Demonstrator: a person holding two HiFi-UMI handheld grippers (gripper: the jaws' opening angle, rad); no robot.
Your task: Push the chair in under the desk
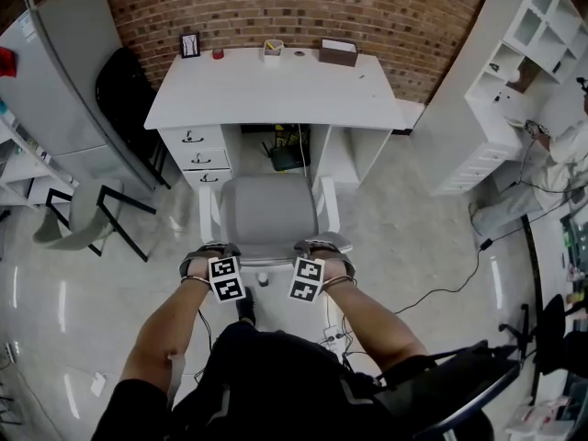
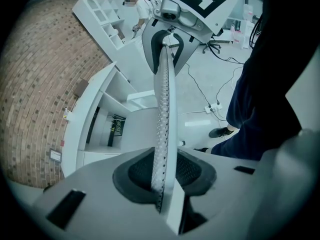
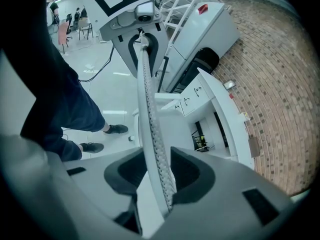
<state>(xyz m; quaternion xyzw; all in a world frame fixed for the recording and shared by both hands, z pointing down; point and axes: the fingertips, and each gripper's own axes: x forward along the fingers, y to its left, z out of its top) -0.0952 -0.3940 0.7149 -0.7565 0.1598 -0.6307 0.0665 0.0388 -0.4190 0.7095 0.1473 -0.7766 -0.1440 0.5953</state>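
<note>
The white desk (image 1: 276, 90) stands against the brick wall (image 1: 303, 7). The grey chair (image 1: 266, 211) squarely faces the desk's kneehole, between the drawer stack (image 1: 197, 159) and the desk's right side panel. The front of the seat reaches the mouth of that opening, perhaps a little way in; the steep view from above makes this hard to judge. The white armrests (image 1: 209, 217) and the backrest (image 2: 164, 109) stand out in front of the desk, on the person's side.

Both claws point steeply down onto the backrest's top rim. The left gripper (image 1: 211, 250) is on the end in line with the desk's drawers, and the right gripper (image 1: 322, 247) is on the end in line with the desk's right panel. In each gripper view the thin perforated rim runs straight through between the dark pads, and each claw is pinching it. The other gripper shows further along the same rim.

Along the desk's back edge sit a small framed card (image 1: 190, 45), a red item (image 1: 218, 53), a pale cup (image 1: 272, 50) and a brown box (image 1: 338, 52). A black chair (image 1: 124, 85) stands to the left of the desk. A white shelf unit (image 1: 514, 72) stands off to the desk's right, with a person (image 1: 551, 163) in pale clothes beside it. A power strip (image 1: 333, 334) lies on the floor in front of the desk, behind the chair
</note>
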